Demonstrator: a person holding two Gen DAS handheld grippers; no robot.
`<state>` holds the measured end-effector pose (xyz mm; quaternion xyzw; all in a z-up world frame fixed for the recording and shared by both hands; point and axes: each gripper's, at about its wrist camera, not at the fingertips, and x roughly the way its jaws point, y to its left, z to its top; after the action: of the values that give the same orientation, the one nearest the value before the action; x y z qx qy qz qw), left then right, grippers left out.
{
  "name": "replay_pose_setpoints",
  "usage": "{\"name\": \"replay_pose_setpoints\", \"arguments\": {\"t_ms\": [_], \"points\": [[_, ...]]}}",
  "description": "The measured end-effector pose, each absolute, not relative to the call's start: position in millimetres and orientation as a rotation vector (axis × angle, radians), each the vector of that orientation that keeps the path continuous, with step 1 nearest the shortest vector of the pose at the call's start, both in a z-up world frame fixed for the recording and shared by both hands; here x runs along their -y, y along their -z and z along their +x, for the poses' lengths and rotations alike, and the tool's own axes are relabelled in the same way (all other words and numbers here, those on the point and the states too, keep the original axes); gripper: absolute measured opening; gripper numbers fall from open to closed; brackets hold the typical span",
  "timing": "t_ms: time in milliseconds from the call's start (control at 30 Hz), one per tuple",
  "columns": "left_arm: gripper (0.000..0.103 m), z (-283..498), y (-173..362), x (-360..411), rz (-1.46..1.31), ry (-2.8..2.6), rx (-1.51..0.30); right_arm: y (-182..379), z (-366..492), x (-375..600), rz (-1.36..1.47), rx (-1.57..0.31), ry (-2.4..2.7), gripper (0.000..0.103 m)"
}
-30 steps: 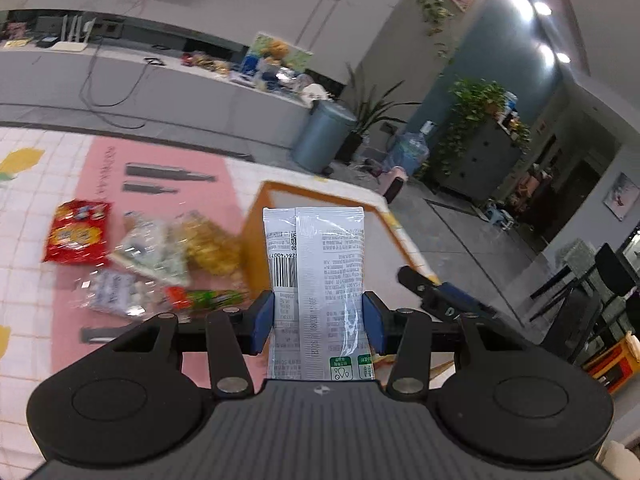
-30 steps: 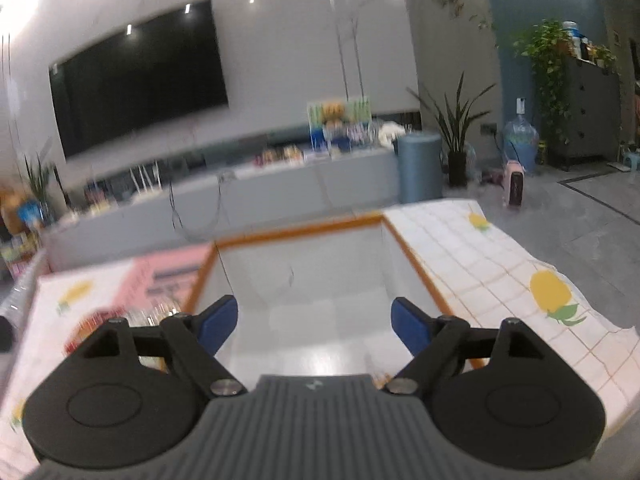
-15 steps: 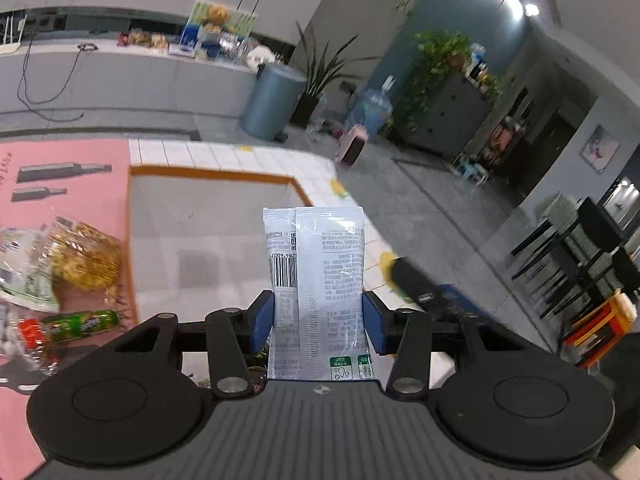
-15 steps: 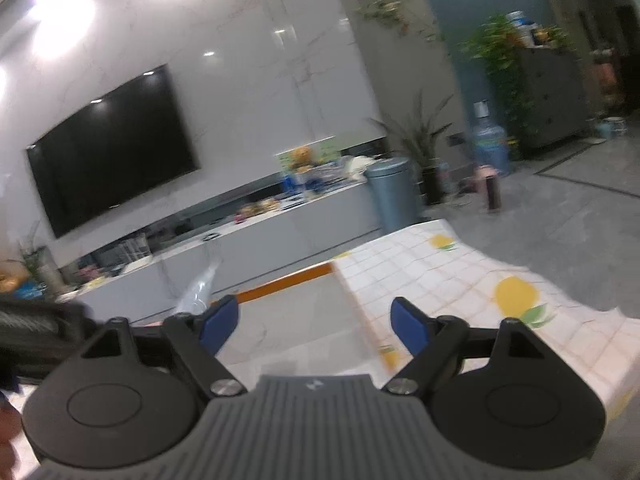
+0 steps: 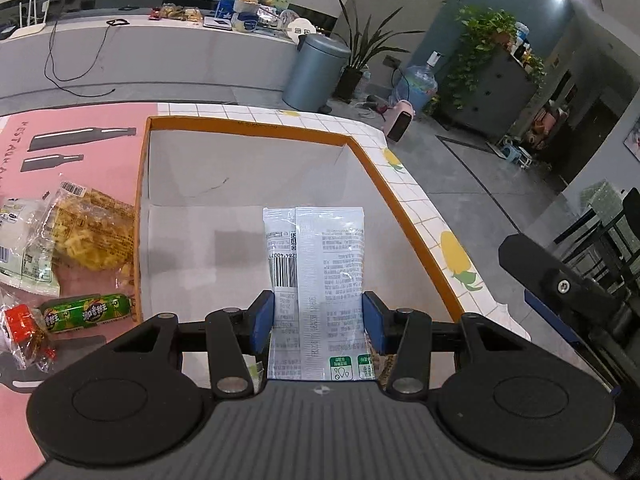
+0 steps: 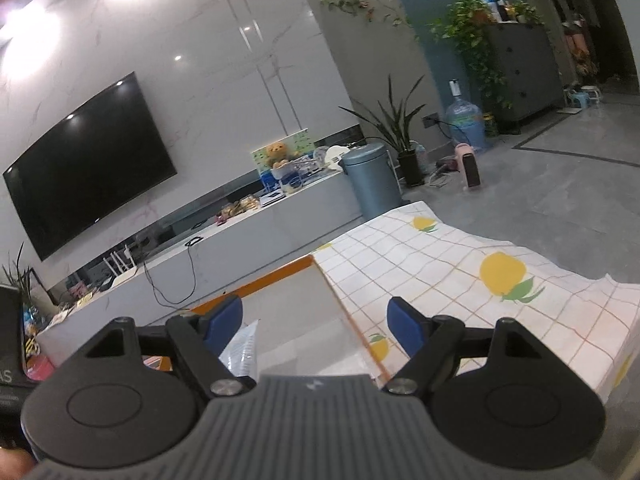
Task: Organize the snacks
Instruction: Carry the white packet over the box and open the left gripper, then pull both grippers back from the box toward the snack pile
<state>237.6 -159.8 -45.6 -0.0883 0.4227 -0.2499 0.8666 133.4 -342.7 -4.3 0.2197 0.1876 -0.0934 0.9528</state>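
Note:
My left gripper point(image 5: 318, 300) is shut on a white snack packet point(image 5: 320, 248) that stands upright between its blue pads. It hangs over the inside of a grey box with an orange rim point(image 5: 248, 126). Loose snacks lie left of the box on a pink mat point(image 5: 72, 140): a yellow noodle pack point(image 5: 94, 232), a green sausage point(image 5: 86, 314), a white-green pack point(image 5: 20, 248) and a red wrapper point(image 5: 18, 320). My right gripper point(image 6: 314, 316) is open with nothing between its pads, above the box's right rim point(image 6: 276, 274). The packet's edge point(image 6: 240, 348) shows at its lower left.
A lemon-print tablecloth point(image 6: 460, 276) covers the table right of the box and ends at a near edge. A finger of the right gripper point(image 5: 560, 280) sits close on the right in the left wrist view. A TV bench point(image 6: 280, 216) and bin point(image 6: 372, 180) stand beyond.
My left gripper has carried the packet rightward and down, from beside the loose snacks to over the box. The right gripper has rolled and swung right, so the box sits lower left.

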Motion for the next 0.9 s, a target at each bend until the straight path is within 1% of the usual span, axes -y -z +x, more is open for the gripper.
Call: {"name": "replay_pose_setpoints", "arguments": {"t_ms": [133, 200, 233, 300, 333, 400, 633, 900], "points": [[0.054, 232, 43, 156, -0.178, 0.492, -0.844, 5, 135, 341, 0.448, -0.382, 0.18, 0.078], [0.06, 230, 42, 157, -0.156, 0.474, -0.82, 5, 135, 340, 0.449, -0.381, 0.181, 0.078], [0.064, 229, 42, 156, -0.144, 0.449, -0.809, 4, 134, 340, 0.448, -0.38, 0.181, 0.078], [0.088, 226, 40, 153, -0.138, 0.431, -0.771, 4, 133, 340, 0.454, -0.369, 0.194, 0.078], [0.093, 224, 38, 151, -0.146, 0.424, -0.745, 4, 131, 341, 0.46, -0.362, 0.198, 0.078], [0.094, 221, 34, 146, -0.173, 0.409, -0.719, 3, 130, 343, 0.472, -0.353, 0.195, 0.078], [0.095, 226, 21, 126, -0.292, 0.384, -0.753, 0, 128, 340, 0.461, -0.325, 0.185, 0.078], [0.095, 206, -4, 94, -0.254, 0.322, -0.759, -9, 128, 321, 0.403, -0.27, 0.098, 0.078]]}}
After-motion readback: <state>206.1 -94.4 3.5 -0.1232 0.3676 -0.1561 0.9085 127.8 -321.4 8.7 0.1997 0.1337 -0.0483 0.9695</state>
